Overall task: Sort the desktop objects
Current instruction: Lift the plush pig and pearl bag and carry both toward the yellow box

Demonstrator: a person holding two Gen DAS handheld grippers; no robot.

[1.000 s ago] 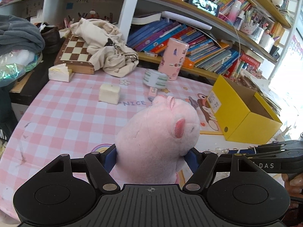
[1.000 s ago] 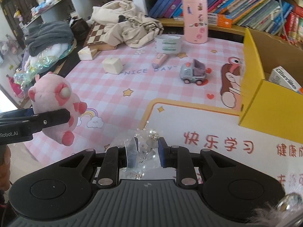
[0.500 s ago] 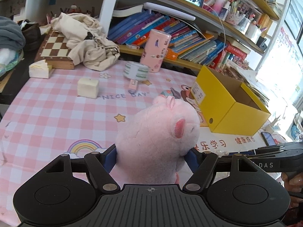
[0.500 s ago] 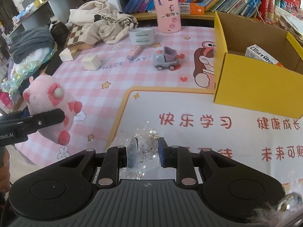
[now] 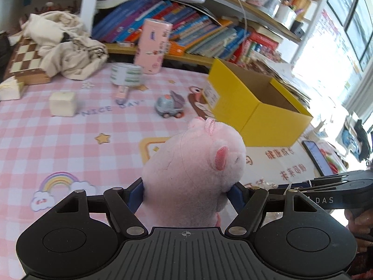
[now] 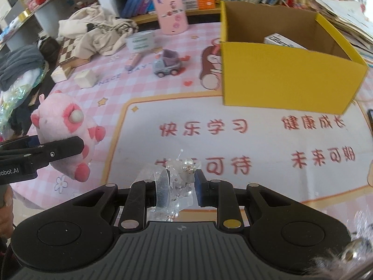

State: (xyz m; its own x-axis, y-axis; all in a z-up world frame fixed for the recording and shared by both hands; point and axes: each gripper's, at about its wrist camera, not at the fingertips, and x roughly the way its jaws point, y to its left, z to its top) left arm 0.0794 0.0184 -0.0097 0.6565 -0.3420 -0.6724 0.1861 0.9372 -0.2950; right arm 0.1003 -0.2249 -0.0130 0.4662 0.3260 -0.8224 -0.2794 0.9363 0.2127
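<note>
L gripper [image 5: 186, 192]: jaws spread wide and clamping on the plush [image 5: 193, 177]; blue pads pressing into both its flanks, head poking fwd past the tips.
Plush: pink, being held up off the desk [image 5: 70, 144], over the desk's near-left part; in the R cam it's hanging at the left [image 6: 67, 126], red feet pointing down.
R gripper [image 6: 178, 187]: jaws nearly together, pinching a clear hair clip [image 6: 177, 182] w/ pearl beads; clip sitting btw the pads, beads sticking up past the tips.
Clip: hovering over the near part of the desk, above the white panel w/ red writing.
Box [image 6: 279, 72]: yellow, open top, standing toward the desk's far-right; a white carton [image 6: 282, 42] lying inside, by its back wall.
Toy truck [image 5: 169, 107]: grey-purple, sitting mid-desk, just left of the box.
Tape roll [image 5: 126, 74]: toward the far edge, pink tin [image 5: 152, 46] just behind it.
Cube [image 5: 63, 103]: cream, resting far-left on the desk, well apart from both grippers.
Chessboard [image 5: 23, 60]: at the far-left corner, cloth [image 5: 67, 46] piling over it.
</note>
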